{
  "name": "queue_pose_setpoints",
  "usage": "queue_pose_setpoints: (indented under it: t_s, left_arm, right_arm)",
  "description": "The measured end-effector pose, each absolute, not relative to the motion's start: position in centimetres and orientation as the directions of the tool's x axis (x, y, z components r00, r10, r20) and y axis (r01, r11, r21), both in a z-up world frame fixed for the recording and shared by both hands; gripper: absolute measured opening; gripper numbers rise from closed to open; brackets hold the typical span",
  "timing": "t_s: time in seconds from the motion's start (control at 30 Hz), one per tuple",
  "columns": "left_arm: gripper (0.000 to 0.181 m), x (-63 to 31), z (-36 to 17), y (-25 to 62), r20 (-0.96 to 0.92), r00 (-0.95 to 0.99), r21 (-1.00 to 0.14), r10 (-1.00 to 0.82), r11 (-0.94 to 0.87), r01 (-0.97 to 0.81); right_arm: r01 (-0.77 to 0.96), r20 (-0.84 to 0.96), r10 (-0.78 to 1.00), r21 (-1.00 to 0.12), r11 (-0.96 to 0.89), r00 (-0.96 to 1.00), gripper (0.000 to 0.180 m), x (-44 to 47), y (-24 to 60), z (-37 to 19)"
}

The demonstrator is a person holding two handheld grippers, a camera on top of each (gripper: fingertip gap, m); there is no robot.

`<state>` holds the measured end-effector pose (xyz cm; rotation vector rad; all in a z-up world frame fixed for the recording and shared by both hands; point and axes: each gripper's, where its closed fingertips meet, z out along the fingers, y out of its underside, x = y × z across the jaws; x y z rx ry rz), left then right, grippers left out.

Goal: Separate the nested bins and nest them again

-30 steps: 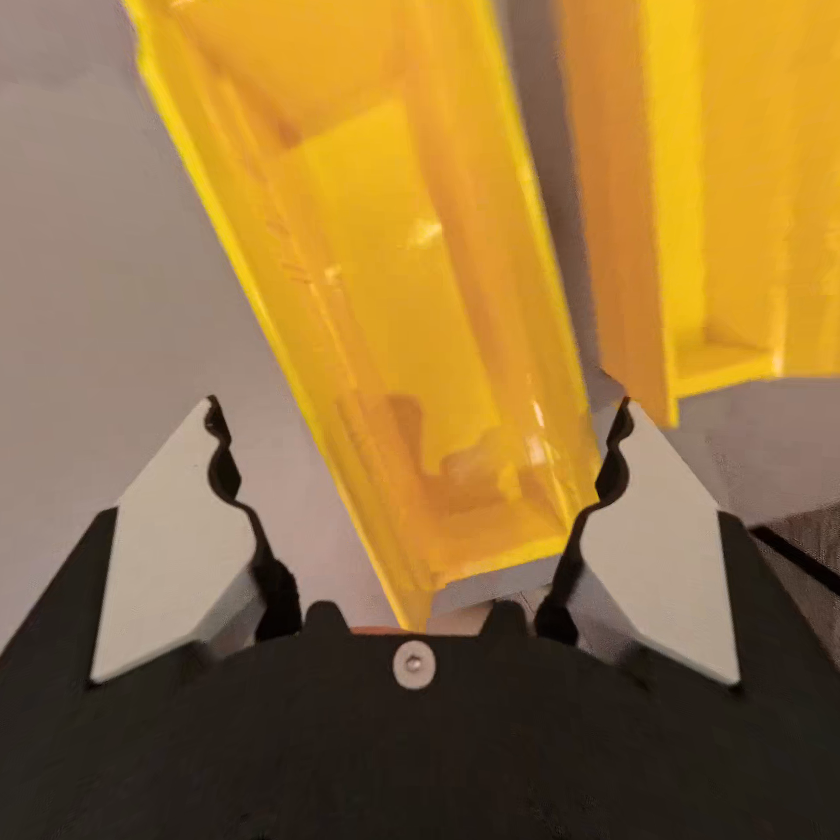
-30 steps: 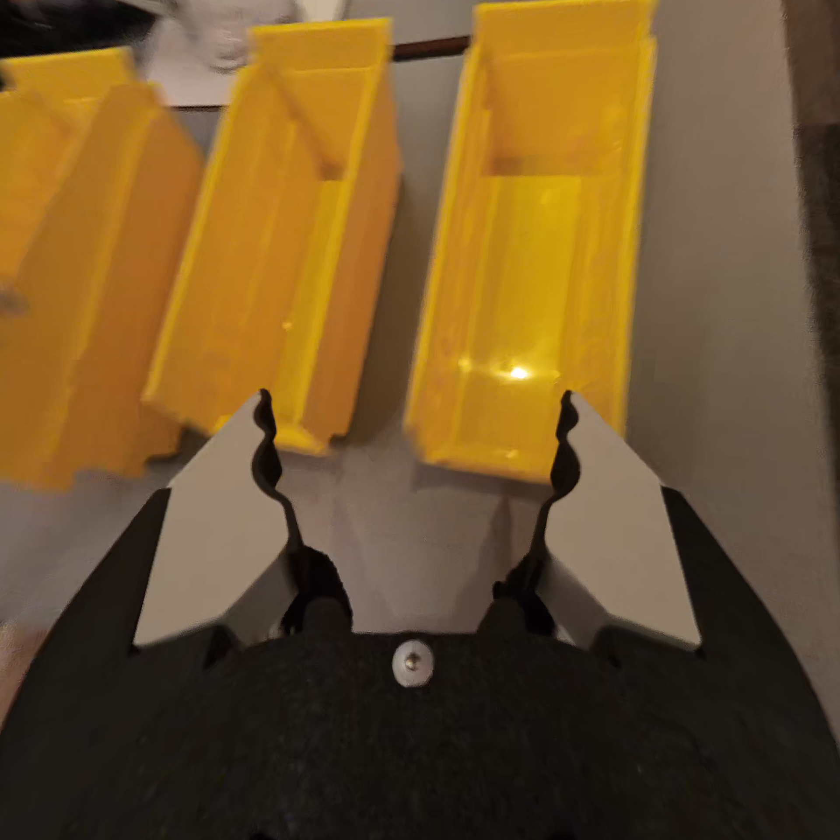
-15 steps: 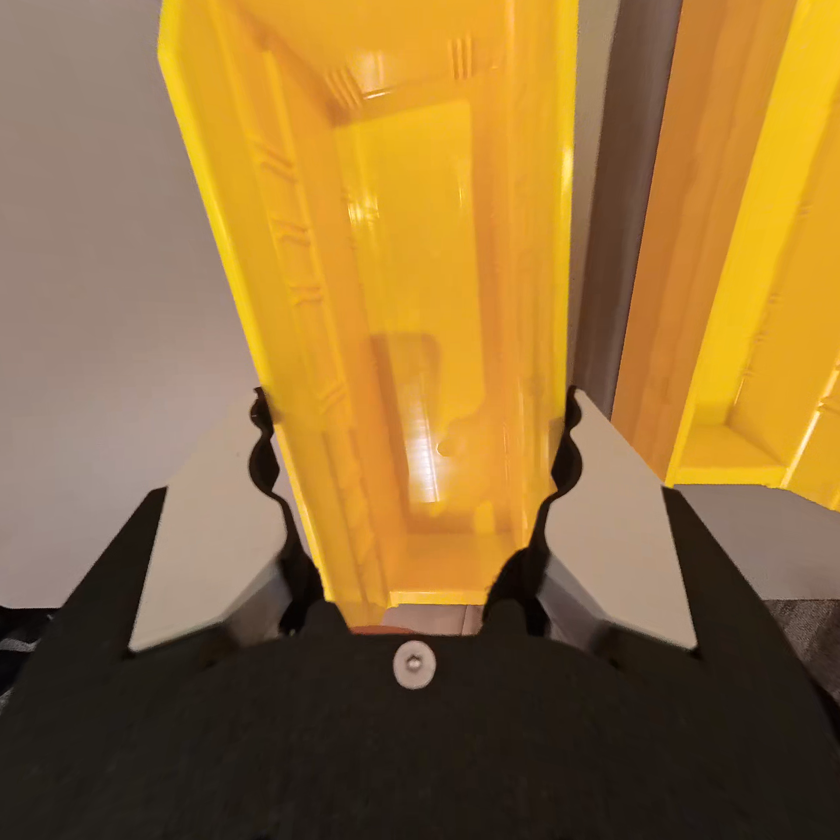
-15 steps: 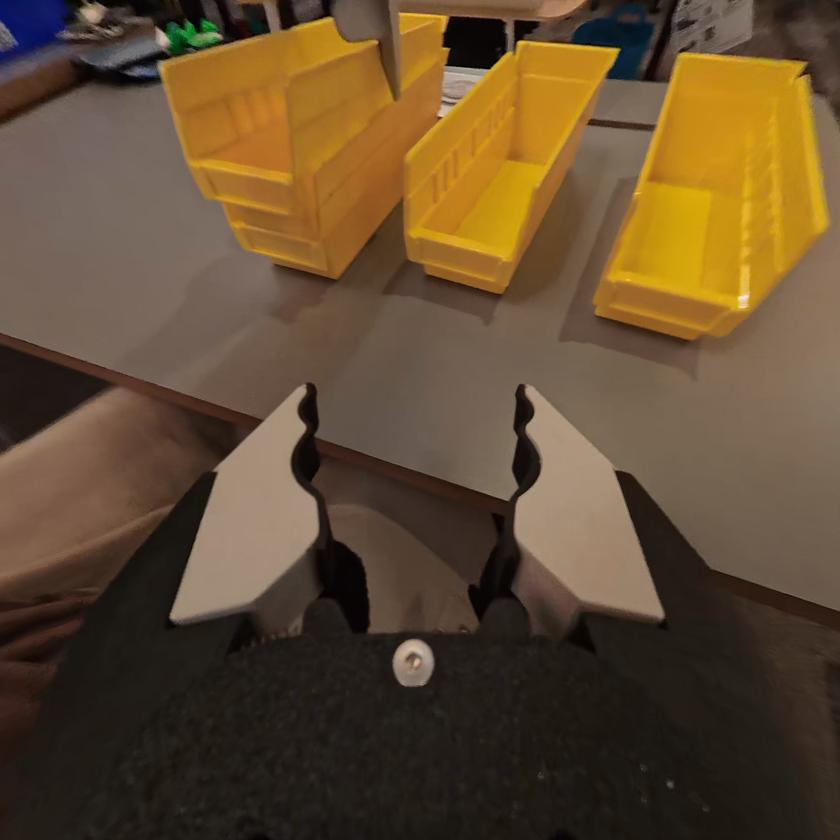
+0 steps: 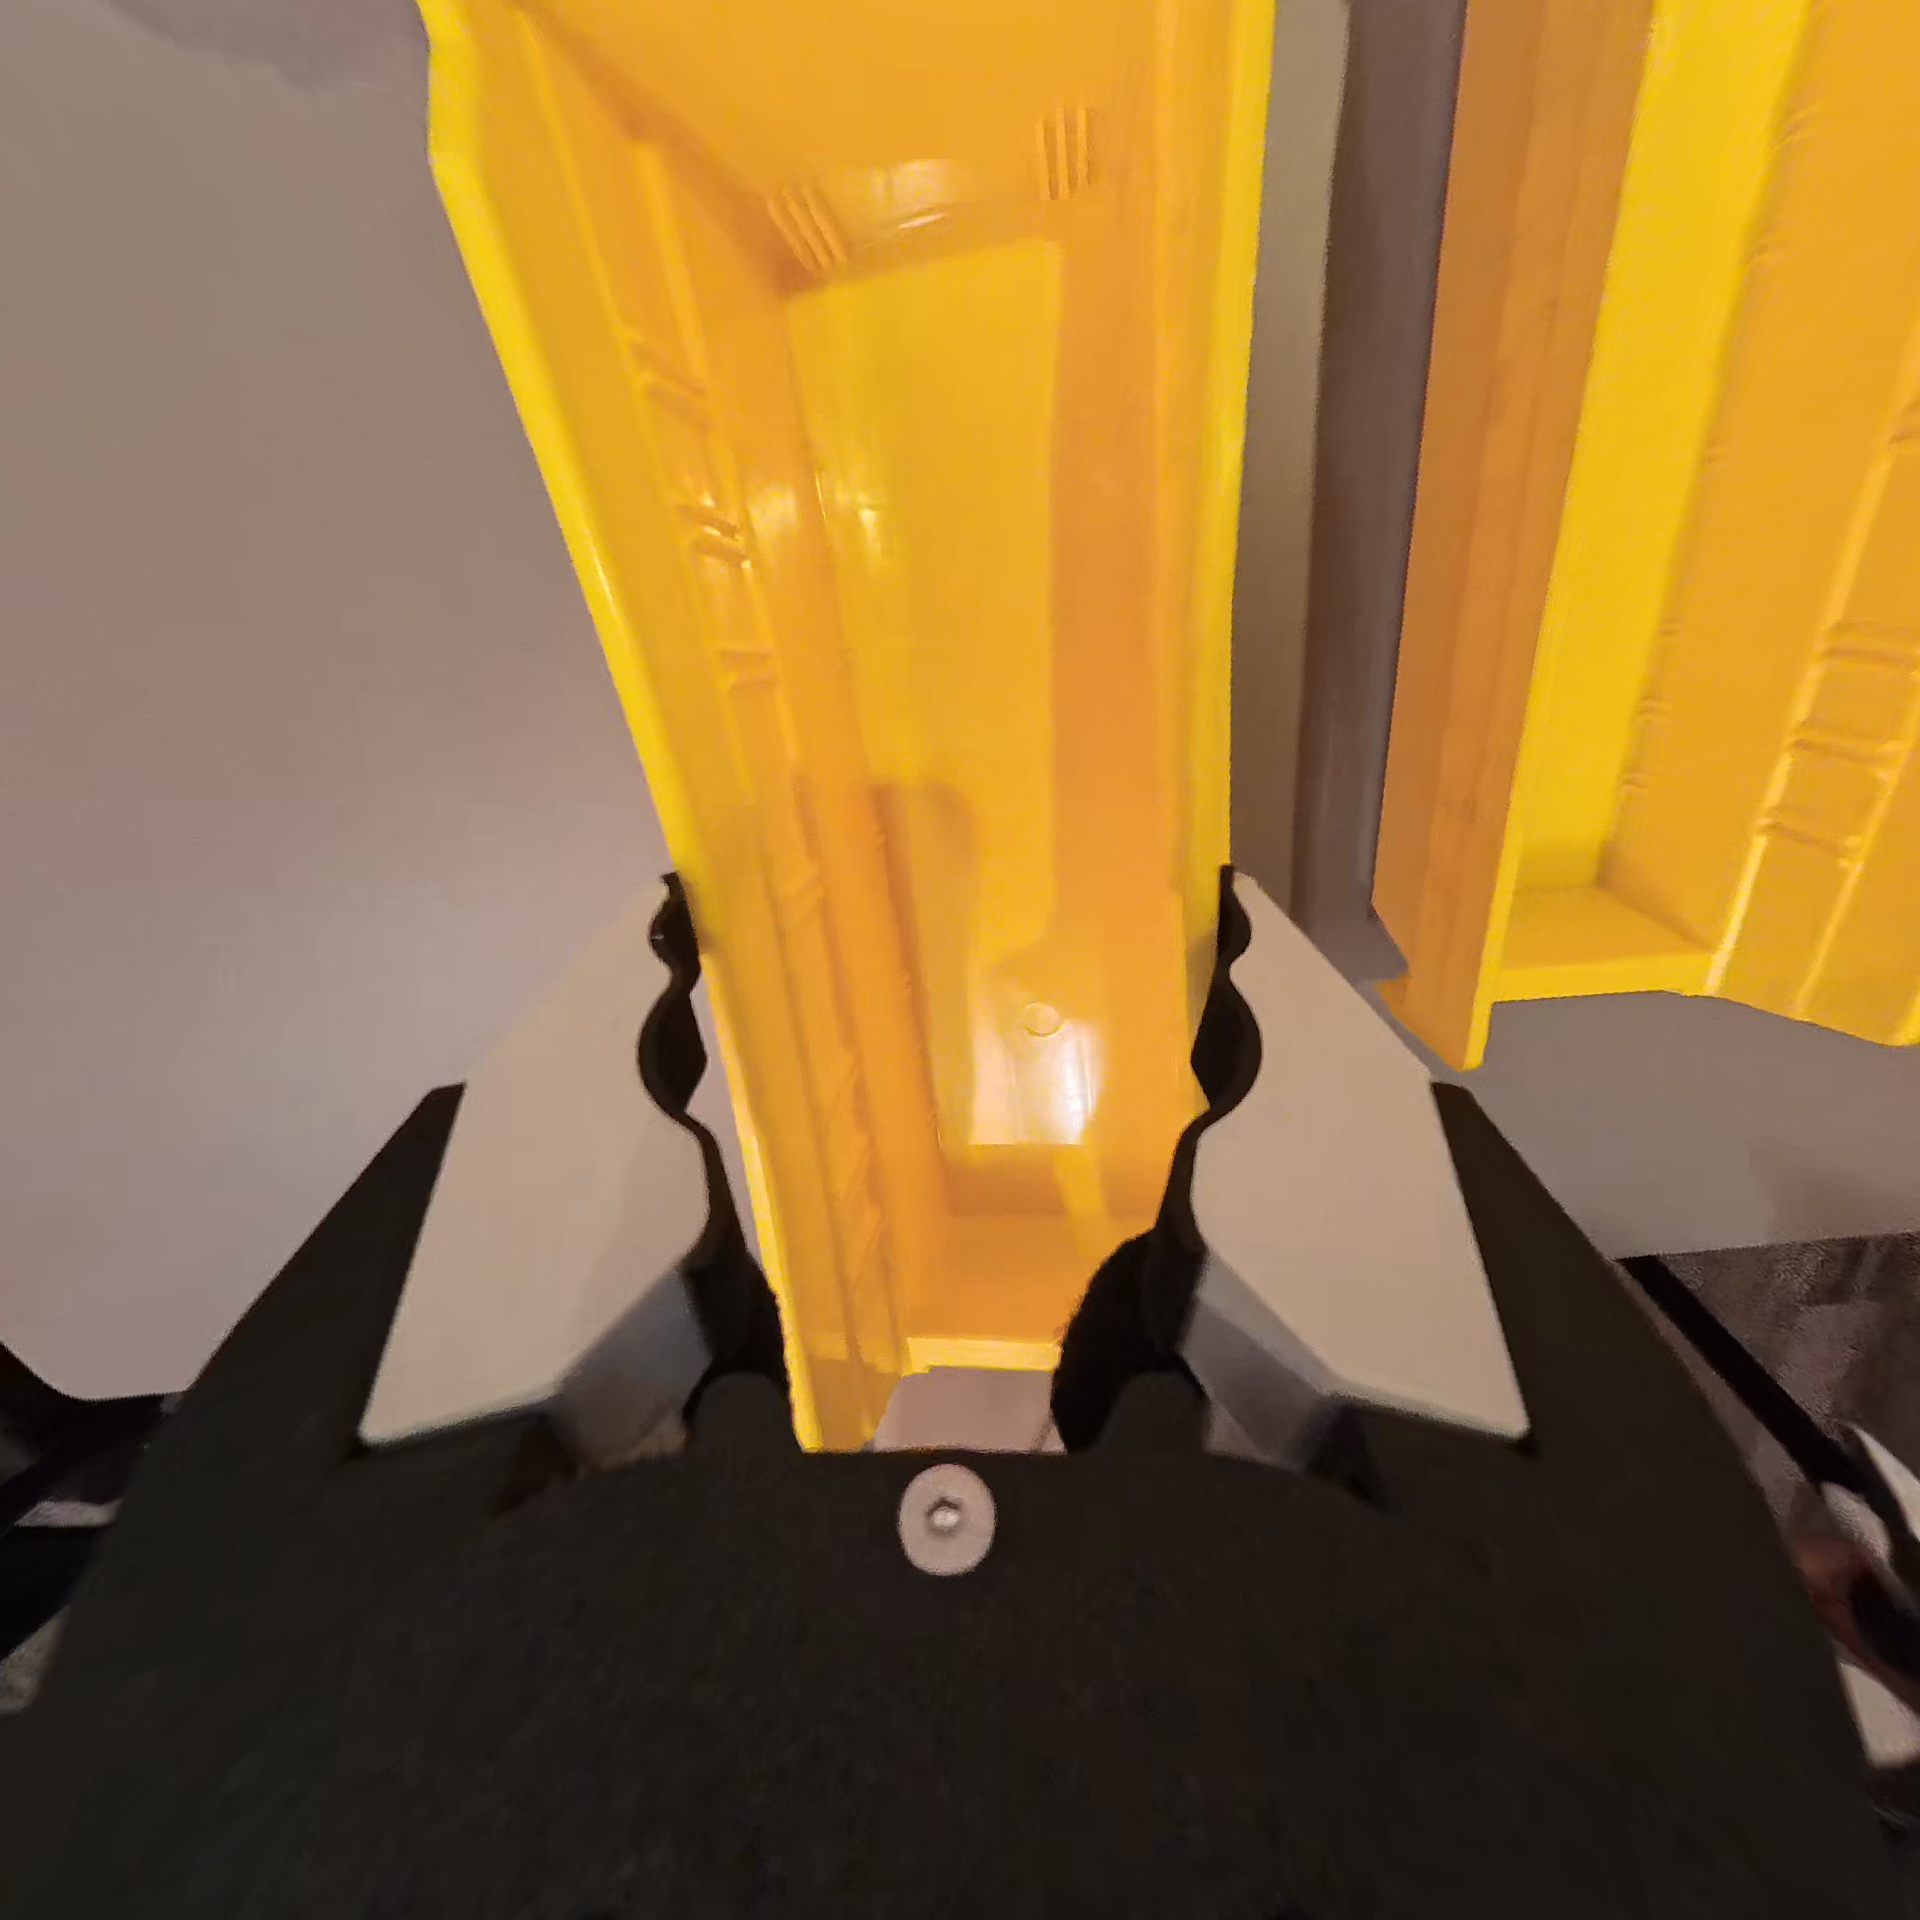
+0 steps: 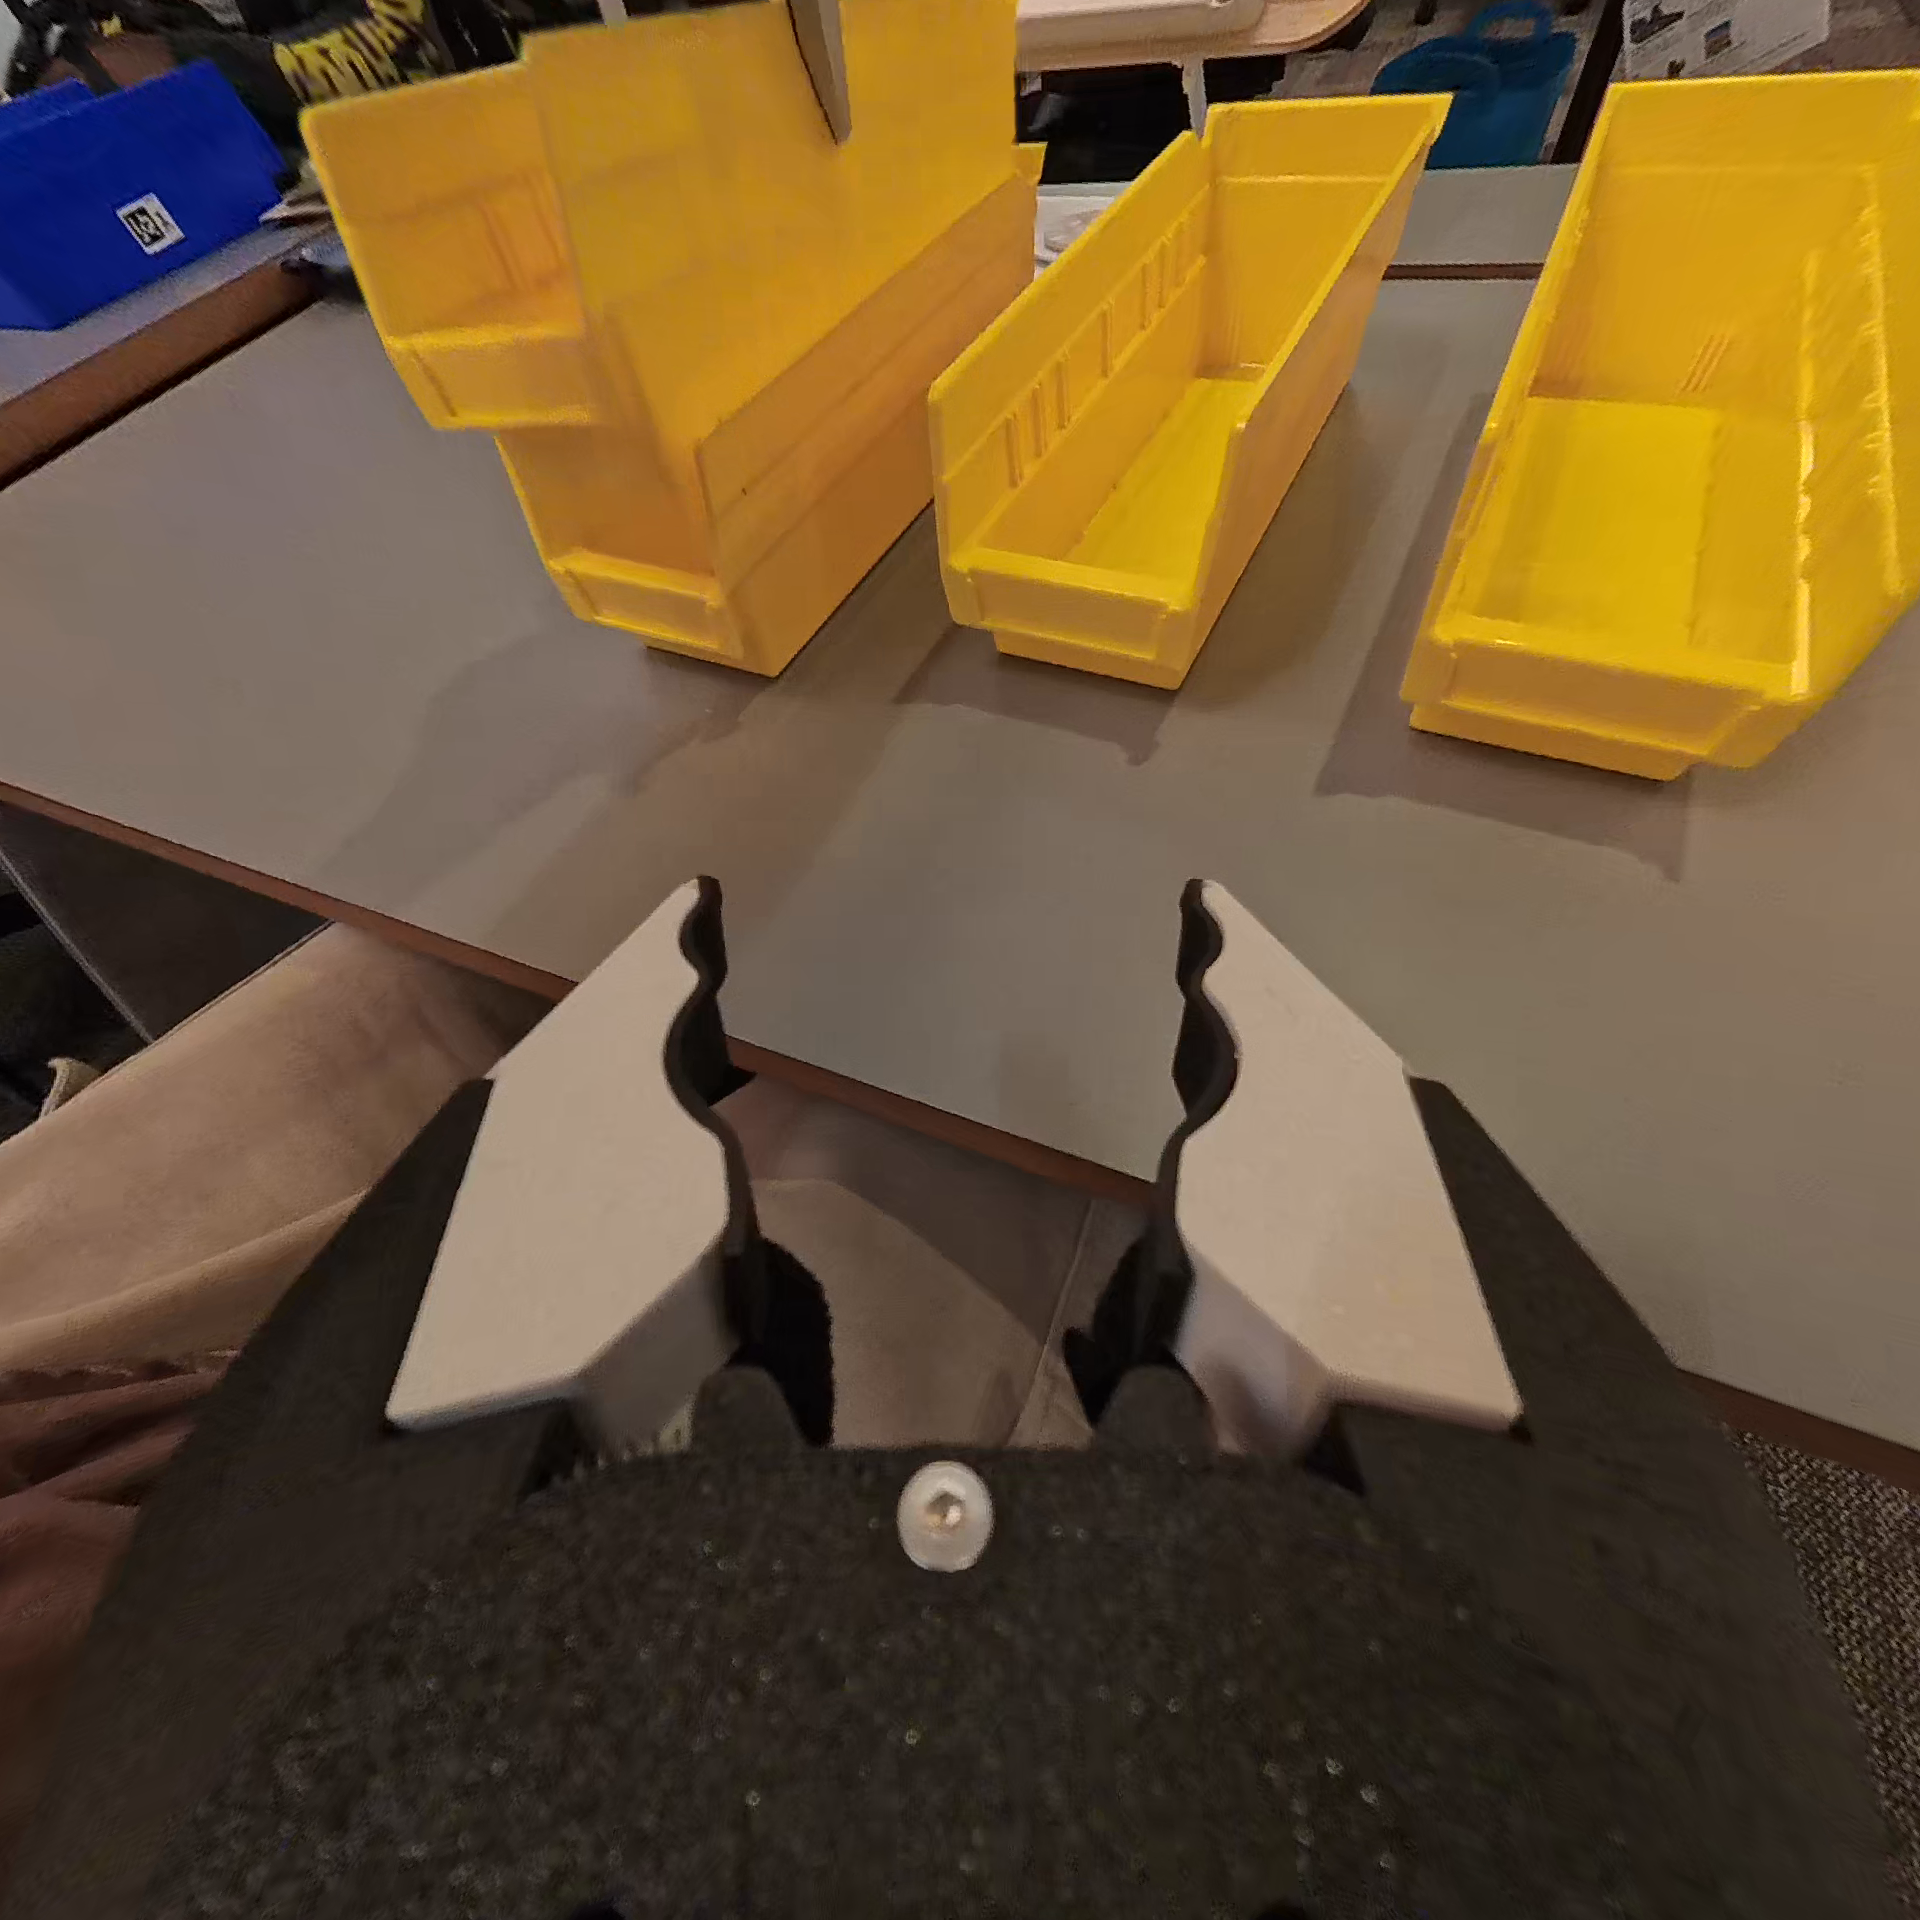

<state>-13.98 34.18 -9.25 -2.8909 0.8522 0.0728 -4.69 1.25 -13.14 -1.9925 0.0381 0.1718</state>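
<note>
The held bin (image 5: 935,623) runs off the top edge; its near end hides behind the left gripper (image 5: 945,904); the right bin (image 6: 1683,436) is cropped.

No legible text in the left wrist view. Right wrist view: blue bin (image 6: 125,197) at 10 o'clock carries a small white sticker (image 6: 149,223) with a black square code mark, not readable. Dark item (image 6: 343,47) at 11 o'clock has yellow lettering, blurred. Printed sheet (image 6: 1725,26) at 1 o'clock, print too small to read. Yellow bins unmarked.
</note>
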Motion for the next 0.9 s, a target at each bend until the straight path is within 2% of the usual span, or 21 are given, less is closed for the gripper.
queue_pose_setpoints:
  t_s: [0.2, 0.4, 0.53, 0.63, 0.77, 0.9]
  left_arm:
    - [0.095, -16.3, -3.1, 35.5, -0.094, 0.838, -0.168, -0.538, -0.821, -0.546]
    - [0.099, -24.7, 0.3, 39.7, -0.217, 0.859, -0.217, -0.464, -0.835, -0.506]
    - [0.099, -30.5, -2.4, 41.5, -0.256, 0.871, -0.198, -0.419, -0.859, -0.472]
    - [0.098, -33.3, -5.5, 42.5, -0.248, 0.881, -0.184, -0.404, -0.873, -0.452]
    - [0.099, -35.2, -10.3, 43.2, -0.237, 0.874, -0.129, -0.423, -0.878, -0.460]
    - [0.099, -35.2, -13.9, 44.3, -0.225, 0.880, -0.138, -0.418, -0.880, -0.454]
  right_arm:
    - [-0.101, -0.144, 0.068, -0.899, -0.426, 0.987, 0.088, -5.1, 1.3, -13.3]
    - [-0.112, -0.159, 0.087, -0.910, -0.400, 0.983, 0.088, -5.3, 1.2, -12.7]
    - [-0.064, -0.093, 0.058, -0.923, -0.380, 0.994, 0.090, -4.9, 1.2, -12.6]
    - [-0.070, -0.107, 0.076, -0.922, -0.381, 0.991, 0.091, -5.5, 1.4, -12.7]
    - [-0.058, -0.108, 0.097, -0.908, -0.415, 0.989, 0.092, -6.2, 1.8, -13.6]
    - [-0.066, -0.123, 0.109, -0.903, -0.425, 0.986, 0.092, -6.7, 2.2, -14.0]
